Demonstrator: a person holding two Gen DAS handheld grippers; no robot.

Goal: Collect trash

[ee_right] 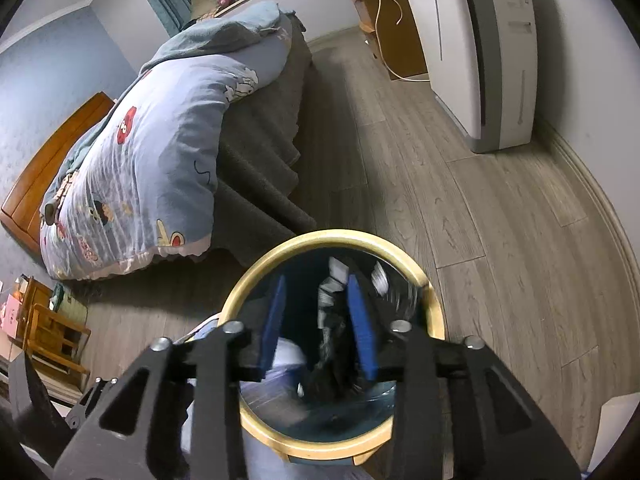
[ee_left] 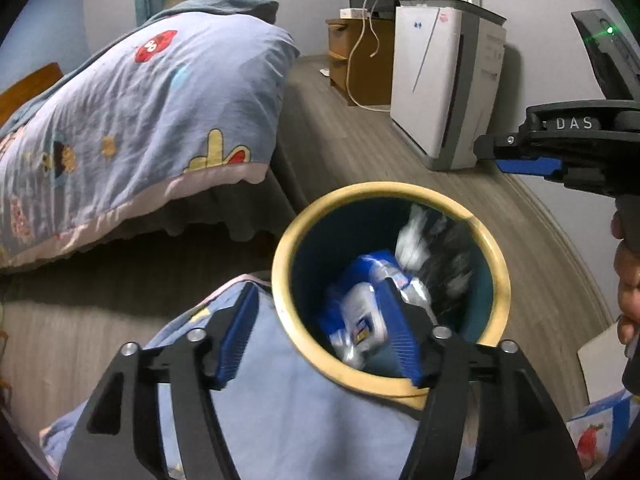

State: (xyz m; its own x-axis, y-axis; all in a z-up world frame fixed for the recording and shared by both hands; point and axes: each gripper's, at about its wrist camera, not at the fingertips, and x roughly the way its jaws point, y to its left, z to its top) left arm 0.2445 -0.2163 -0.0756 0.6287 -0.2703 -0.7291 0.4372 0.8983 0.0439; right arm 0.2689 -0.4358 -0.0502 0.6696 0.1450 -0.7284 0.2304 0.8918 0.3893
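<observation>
Two pieces of trash show in the left wrist view: a blue-and-white wrapper (ee_left: pixel 362 300) and a crumpled, blurred black-and-white bag (ee_left: pixel 434 248), both inside the yellow-rimmed bin (ee_left: pixel 502 276) on the wood floor (ee_left: pixel 344 140). The left gripper (ee_left: pixel 320 334) is spread wide and empty above the bin's near rim. The right gripper (ee_left: pixel 520 160) enters from the right, well above the bin.

In the right wrist view, the right gripper (ee_right: pixel 320 320) hangs released over the bin (ee_right: pixel 434 304), with the blurred bag (ee_right: pixel 332 320) between its fingers; open floor (ee_right: pixel 480 220) lies beyond.
</observation>
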